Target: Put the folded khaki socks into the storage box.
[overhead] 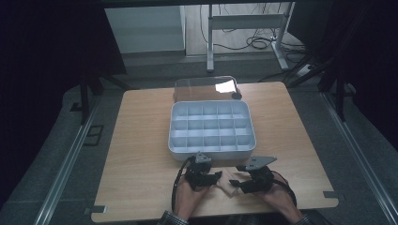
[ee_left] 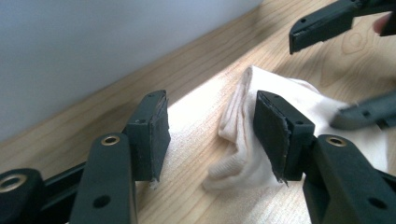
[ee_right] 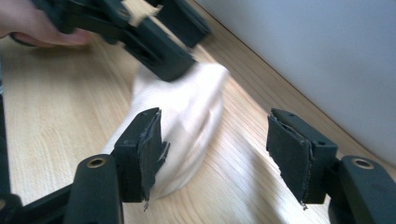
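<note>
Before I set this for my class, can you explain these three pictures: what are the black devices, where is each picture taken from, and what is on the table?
A person sits at a wooden table with a hand-held clamp in each hand. The high view looks down from above: the left tool and right tool face each other near the front edge. The other two pictures come from cameras riding on each tool, looking along its black jaws. Behind the hands stands a white tray of small compartments, with a clear lid lying behind it. Between the tools lies a small white cloth, possibly a sock. Both tools have their jaws open at the cloth; neither looks clamped on it.
</note>
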Demonstrator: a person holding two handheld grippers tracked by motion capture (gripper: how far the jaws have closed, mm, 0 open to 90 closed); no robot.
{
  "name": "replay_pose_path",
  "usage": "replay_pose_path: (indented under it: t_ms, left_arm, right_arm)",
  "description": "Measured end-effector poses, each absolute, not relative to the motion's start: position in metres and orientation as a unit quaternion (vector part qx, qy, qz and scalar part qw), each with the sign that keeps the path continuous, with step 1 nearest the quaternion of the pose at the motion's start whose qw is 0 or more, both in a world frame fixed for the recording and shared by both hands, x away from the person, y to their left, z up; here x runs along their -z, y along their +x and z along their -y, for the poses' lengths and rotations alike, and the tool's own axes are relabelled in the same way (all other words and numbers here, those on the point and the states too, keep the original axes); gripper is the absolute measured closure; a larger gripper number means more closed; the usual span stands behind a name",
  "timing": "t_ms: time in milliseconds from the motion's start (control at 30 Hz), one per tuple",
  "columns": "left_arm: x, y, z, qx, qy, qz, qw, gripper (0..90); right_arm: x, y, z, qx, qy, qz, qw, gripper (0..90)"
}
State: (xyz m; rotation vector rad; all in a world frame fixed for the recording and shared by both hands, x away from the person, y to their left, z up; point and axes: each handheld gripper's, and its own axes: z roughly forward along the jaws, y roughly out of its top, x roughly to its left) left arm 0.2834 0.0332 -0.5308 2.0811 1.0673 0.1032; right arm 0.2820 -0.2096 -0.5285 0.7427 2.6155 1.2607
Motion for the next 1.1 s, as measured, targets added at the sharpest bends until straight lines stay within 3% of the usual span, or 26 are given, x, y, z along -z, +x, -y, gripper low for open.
replay_pose_path:
  t_ms: [300, 533, 933, 1033, 1100]
  left_arm:
    - [0.534, 0.279, -0.038, -0.029, 0.812, -0.424, 0.400, 45.6]
    - [0.534, 0.275, -0.038, -0.033, 0.814, -0.421, 0.399, 45.6]
    - [0.535, 0.273, -0.040, -0.030, 0.813, -0.420, 0.402, 45.0]
    - [0.535, 0.273, -0.041, -0.029, 0.812, -0.421, 0.404, 44.7]
    - [0.535, 0.274, -0.041, -0.030, 0.812, -0.420, 0.404, 44.3]
  right_arm:
    - [0.538, 0.298, 0.220, -0.424, 0.273, -0.862, 0.047, 36.5]
    - [0.525, 0.293, 0.217, -0.429, 0.267, -0.862, 0.035, 37.2]
    - [0.534, 0.294, 0.185, -0.392, 0.245, -0.886, 0.007, 34.2]
    - [0.534, 0.294, 0.184, -0.391, 0.242, -0.888, 0.010, 38.1]
    - [0.533, 0.292, 0.184, -0.387, 0.236, -0.891, 0.009, 46.4]
